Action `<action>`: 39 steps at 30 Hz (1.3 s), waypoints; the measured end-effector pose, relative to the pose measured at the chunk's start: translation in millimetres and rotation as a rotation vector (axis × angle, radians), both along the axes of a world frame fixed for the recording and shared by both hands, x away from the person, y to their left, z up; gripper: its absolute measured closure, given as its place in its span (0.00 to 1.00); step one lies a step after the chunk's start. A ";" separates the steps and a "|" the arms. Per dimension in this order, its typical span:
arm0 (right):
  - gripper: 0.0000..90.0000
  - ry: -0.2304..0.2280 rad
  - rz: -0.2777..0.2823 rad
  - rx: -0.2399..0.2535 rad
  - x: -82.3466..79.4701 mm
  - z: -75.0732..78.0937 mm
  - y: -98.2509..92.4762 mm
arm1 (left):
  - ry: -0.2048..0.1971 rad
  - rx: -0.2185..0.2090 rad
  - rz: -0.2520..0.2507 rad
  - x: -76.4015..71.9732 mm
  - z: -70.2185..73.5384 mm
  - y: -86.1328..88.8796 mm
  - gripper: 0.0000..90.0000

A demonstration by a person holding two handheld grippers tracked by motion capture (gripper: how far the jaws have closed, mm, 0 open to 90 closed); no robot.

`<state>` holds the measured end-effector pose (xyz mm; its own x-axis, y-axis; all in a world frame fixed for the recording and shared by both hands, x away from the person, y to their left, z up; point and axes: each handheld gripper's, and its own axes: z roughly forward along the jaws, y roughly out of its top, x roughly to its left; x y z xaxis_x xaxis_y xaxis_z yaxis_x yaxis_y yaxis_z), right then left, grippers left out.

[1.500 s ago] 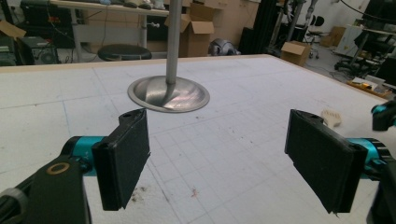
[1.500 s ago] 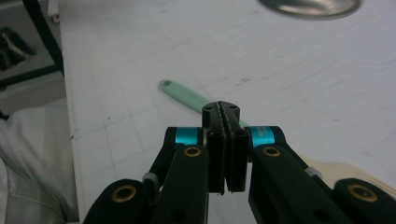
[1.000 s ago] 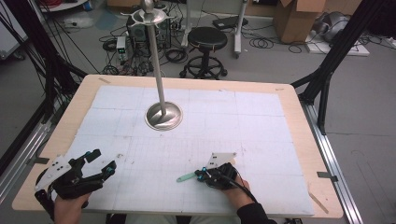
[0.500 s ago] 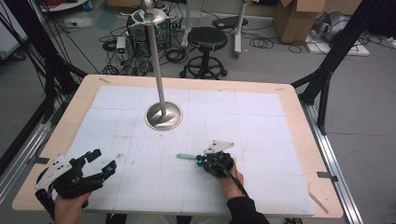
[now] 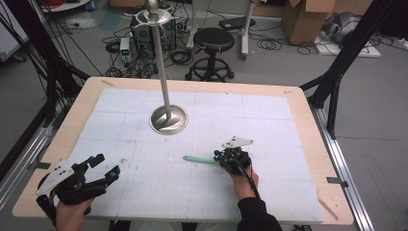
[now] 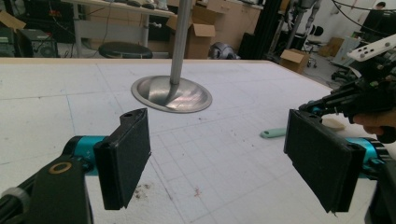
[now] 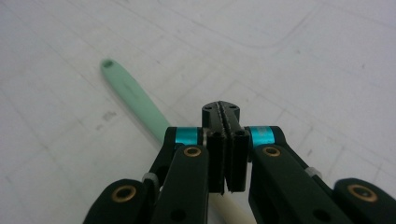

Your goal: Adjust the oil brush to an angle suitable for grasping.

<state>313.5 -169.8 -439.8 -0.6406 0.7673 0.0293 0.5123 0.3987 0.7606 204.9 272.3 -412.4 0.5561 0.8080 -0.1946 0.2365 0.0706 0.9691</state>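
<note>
Slim mint-green handle (image 5: 198, 159) with cream end, laid flat on white mat, clamped at one end.

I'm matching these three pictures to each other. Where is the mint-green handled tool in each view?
High view: the mint-green tool lies right of centre, running left from the right gripper.
Left gripper view: its green tip shows at mid-right, by the right jaw.
Right gripper view: it runs from upper left down under the shut jaws.
Shared landmark: the white gridded mat.
</note>
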 end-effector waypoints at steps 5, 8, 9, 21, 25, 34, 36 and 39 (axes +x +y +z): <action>0.99 0.010 -0.017 -0.042 -1.3 -1.0 -7.0 | -0.001 -0.005 0.003 -0.5 0.2 1.1 0.26; 0.99 0.049 -0.036 -0.037 -2.3 -3.3 -24.9 | 0.000 -0.001 0.001 -0.2 0.1 0.5 0.26; 0.99 0.049 -0.036 -0.037 -2.3 -3.3 -24.9 | 0.000 -0.001 0.001 -0.2 0.1 0.5 0.26; 1.00 0.083 -0.036 -0.048 -30.3 0.7 -80.2 | 0.003 0.006 0.005 -0.5 -0.2 -0.1 0.26; 1.00 0.089 -0.057 -0.049 -38.6 1.6 -96.4 | 0.006 0.011 0.003 -0.6 -0.2 -0.9 0.26; 1.00 0.090 -0.058 -0.065 -52.8 3.0 -109.4 | 0.006 0.015 0.003 -0.2 -0.7 -1.1 0.26; 1.00 0.093 -0.047 -0.066 -56.6 3.2 -110.7 | 0.006 0.014 0.003 -0.2 -0.6 -1.3 0.26; 0.99 0.096 -0.043 -0.076 -60.2 3.7 -112.8 | 0.005 0.013 0.002 -0.3 -0.6 -1.3 0.26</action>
